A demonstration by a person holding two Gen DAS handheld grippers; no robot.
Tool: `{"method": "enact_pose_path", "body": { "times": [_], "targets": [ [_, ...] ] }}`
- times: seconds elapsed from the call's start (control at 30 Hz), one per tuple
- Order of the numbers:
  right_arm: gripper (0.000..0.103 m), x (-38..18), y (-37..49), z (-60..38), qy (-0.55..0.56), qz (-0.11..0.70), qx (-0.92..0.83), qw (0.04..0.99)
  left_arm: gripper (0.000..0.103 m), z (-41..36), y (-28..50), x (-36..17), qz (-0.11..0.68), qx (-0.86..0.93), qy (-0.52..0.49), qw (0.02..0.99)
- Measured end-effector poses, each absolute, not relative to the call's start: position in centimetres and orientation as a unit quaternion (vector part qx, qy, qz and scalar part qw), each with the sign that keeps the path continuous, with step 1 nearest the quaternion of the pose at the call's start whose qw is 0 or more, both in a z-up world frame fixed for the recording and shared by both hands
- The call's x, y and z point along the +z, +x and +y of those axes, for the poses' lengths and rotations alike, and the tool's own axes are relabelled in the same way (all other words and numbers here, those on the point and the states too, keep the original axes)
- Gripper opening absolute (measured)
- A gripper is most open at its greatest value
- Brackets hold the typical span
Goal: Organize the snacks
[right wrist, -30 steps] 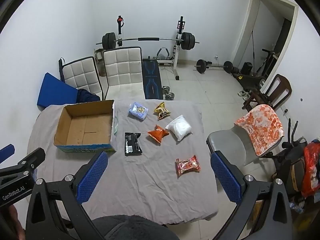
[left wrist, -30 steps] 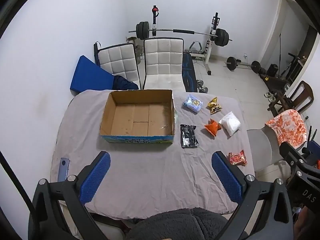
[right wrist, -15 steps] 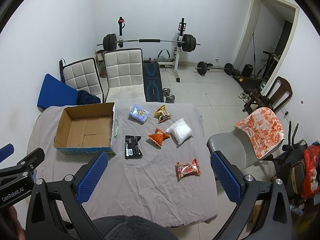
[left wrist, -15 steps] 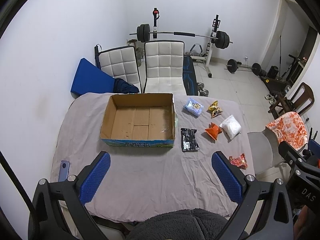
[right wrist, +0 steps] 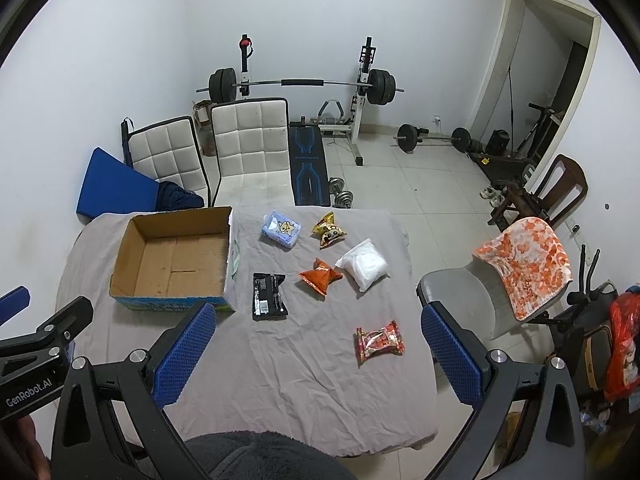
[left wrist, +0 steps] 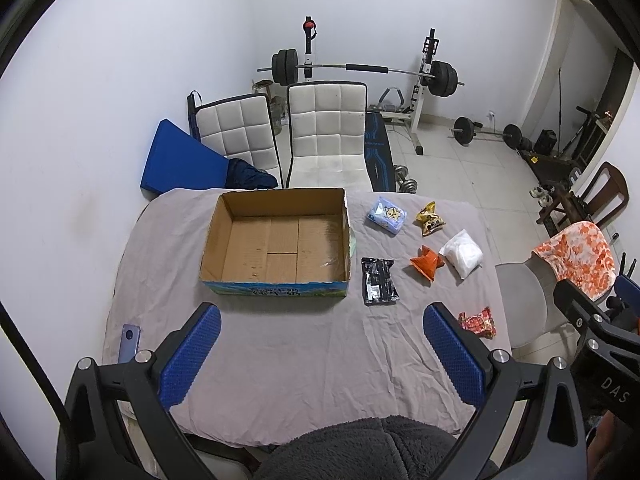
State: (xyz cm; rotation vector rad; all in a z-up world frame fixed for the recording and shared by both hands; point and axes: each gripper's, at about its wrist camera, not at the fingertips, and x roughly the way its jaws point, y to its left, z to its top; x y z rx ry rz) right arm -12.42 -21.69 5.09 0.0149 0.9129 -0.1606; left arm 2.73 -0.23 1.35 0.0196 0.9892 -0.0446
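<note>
Snacks (right wrist: 320,281) loose beside empty cardboard box (left wrist: 276,240), red packet (right wrist: 379,343) near table edge; both hand-held grippers (left wrist: 320,344) (right wrist: 318,344) wide, empty.

My right gripper (right wrist: 318,354) is high over the table (right wrist: 280,392), blue pads spread wide, nothing between them. Grey cloth covers the tabletop. Open cardboard box (right wrist: 172,264) sits at the left, no snacks inside. Six packets lie right of it, all apart from each other: black packet (right wrist: 269,291) just beside the box, light blue pack (right wrist: 281,232) and yellow bag (right wrist: 329,232) at the far side, orange bag (right wrist: 321,277) mid-table, white bag (right wrist: 363,269) just beside the orange one, red packet (right wrist: 379,342) nearest me. My left gripper (right wrist: 38,350) shows at the left edge. Grey chair (right wrist: 460,304) with orange cloth stands right of the table.
</note>
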Motion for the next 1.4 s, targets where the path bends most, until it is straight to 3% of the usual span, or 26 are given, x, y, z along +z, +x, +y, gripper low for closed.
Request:
{"method": "enact_pose_path", "body": {
  "times": [1.4],
  "targets": [
    [0.103, 5.38, -12.60, -21.81, 0.014, 0.438, -0.069, 0.896, 0.103, -0.97, 2.18, 1.35, 0.467, -0.026, 0.004, 0.884]
  ]
}}
